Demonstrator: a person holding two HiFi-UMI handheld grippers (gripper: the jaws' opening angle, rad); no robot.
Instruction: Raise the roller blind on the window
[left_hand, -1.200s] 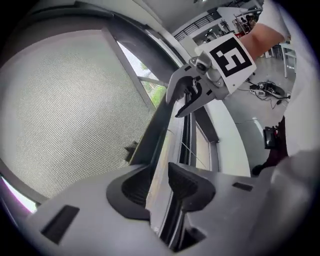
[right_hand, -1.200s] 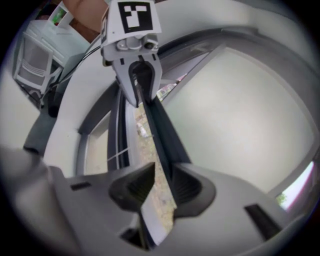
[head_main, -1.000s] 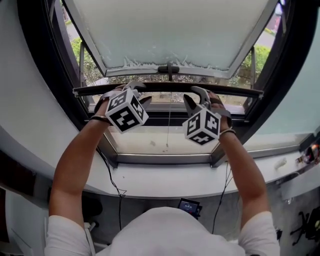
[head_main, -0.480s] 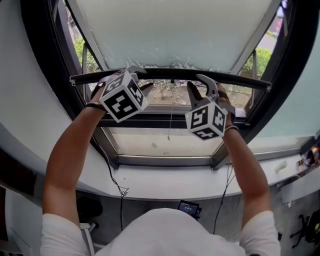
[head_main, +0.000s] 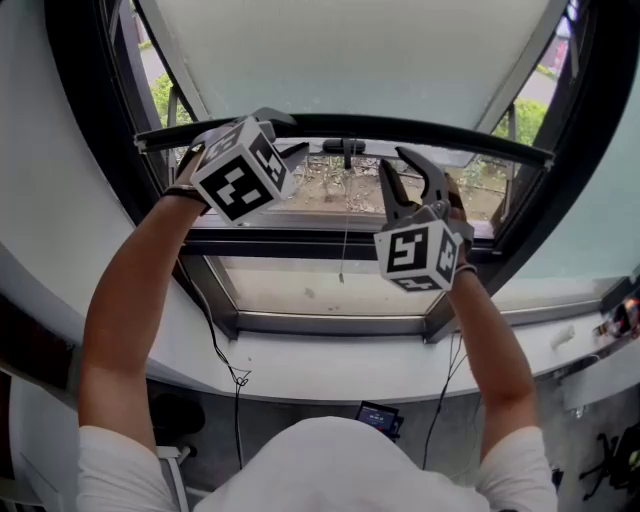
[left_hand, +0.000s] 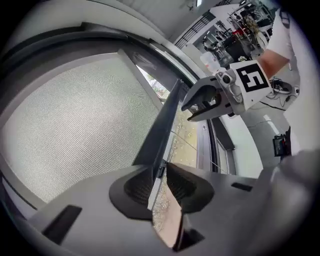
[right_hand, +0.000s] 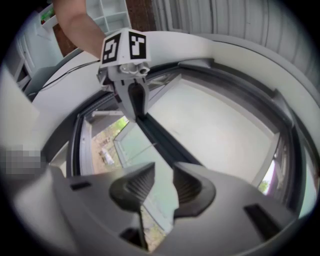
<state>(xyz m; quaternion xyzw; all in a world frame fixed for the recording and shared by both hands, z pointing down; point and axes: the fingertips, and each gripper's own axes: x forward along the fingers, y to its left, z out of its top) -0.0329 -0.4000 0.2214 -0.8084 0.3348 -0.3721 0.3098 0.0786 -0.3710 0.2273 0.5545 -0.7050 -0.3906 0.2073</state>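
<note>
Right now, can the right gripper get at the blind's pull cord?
Probably yes. The pull cord hangs free close beside the right gripper, whose jaws stand apart with nothing held; no obstacle lies between them.

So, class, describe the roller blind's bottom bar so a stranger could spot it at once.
Find the dark-framed window, then the pale blind fabric covering its upper part. Along the fabric's lower edge runs a slim dark bar; unlike the frame rails beneath, it borders cloth, not glass.

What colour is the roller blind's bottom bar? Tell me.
Plain black. The bottom bar shows best in the head view.
</note>
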